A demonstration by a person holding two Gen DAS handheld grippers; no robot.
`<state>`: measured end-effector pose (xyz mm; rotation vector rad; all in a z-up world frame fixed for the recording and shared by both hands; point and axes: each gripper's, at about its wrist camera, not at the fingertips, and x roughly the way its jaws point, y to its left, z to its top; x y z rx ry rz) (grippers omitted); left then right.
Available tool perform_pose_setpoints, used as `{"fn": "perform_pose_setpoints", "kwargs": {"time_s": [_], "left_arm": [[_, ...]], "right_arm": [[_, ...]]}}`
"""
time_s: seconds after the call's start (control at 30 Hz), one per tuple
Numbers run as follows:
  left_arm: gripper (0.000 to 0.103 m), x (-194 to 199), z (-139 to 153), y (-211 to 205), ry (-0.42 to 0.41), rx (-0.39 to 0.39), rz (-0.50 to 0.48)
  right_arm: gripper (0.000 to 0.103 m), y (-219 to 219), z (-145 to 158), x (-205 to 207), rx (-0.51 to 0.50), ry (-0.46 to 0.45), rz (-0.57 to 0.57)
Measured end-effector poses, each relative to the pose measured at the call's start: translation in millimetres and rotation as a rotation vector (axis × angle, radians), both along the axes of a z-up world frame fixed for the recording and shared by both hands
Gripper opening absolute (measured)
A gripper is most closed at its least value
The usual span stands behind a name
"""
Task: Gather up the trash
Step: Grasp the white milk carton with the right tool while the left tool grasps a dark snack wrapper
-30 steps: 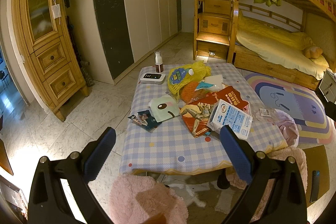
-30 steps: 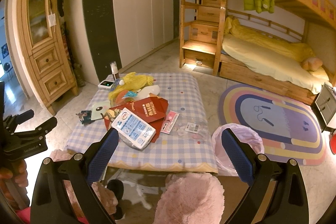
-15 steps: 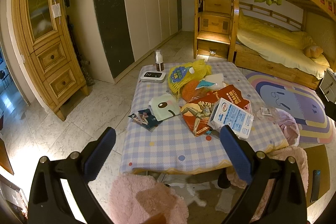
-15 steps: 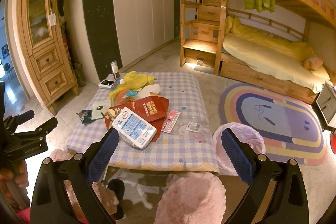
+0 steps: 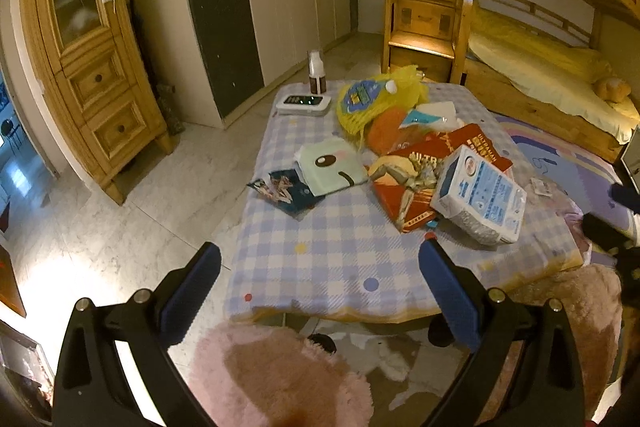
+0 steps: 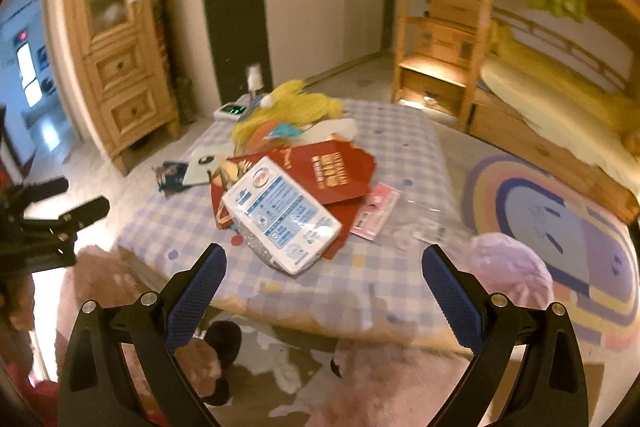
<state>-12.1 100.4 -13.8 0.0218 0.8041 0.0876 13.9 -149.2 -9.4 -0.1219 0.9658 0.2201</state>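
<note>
- I'm holding the left gripper [image 5: 320,291] over the near edge of the low table with the blue-and-white checked cloth [image 5: 320,263], jaws spread wide and gripping nothing.
- The right gripper [image 6: 324,291] is doing the same thing, fingers wide apart and empty, hanging just short of the table's front edge.
- The trash is piling up mid-table: a white-and-blue plastic-wrapped pack [image 6: 282,215] is lying on top of a flattened red cardboard box [image 6: 332,171], at about 12 o'clock from the right gripper.
- A pink-and-white paper slip [image 6: 376,211] is sitting at 3 o'clock of that pack, touching the red box.
- A yellow mesh bag [image 5: 376,99] is slumping at the far side, 12 o'clock of the pile.
- A pale green square packet with a cartoon eye [image 5: 332,167] is lying at 9 o'clock of the red box, overlapping a dark glossy picture wrapper [image 5: 284,189].
- The right view is coming through blurry.
</note>
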Motion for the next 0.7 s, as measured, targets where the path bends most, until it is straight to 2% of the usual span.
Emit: {"fn": "perform_pose_setpoints", "kwargs": {"time_s": [0.03,0.07,0.13,0.33,0.57,0.7], "left_arm": [[0.096,1.3,-3.7,2.6,0.008,-0.01,0.001],[0.096,2.7,-6.6,4.4,0.014,-0.019,0.002],[0.096,6.4,-10.5,3.7,0.017,-0.03,-0.017],[0.096,17.8,-21.5,1.5,0.037,-0.014,-0.02],[0.096,33.2,-32.2,8.9,0.069,-0.032,0.005],[0.096,40.0,-35.8,10.9,0.074,-0.029,0.014]], "right_arm": [[0.097,4.1,-0.2,2.4,0.055,-0.023,0.032],[0.097,6.3,-8.6,9.4,0.062,0.002,0.057],[0.097,10.1,-14.2,16.1,0.101,-0.05,0.098],[0.097,26.3,-42.0,41.2,-0.012,-0.101,0.248],[0.097,40.8,-61.9,64.2,-0.133,-0.121,0.315],[0.097,47.4,-67.4,69.9,-0.144,-0.112,0.353]]}}
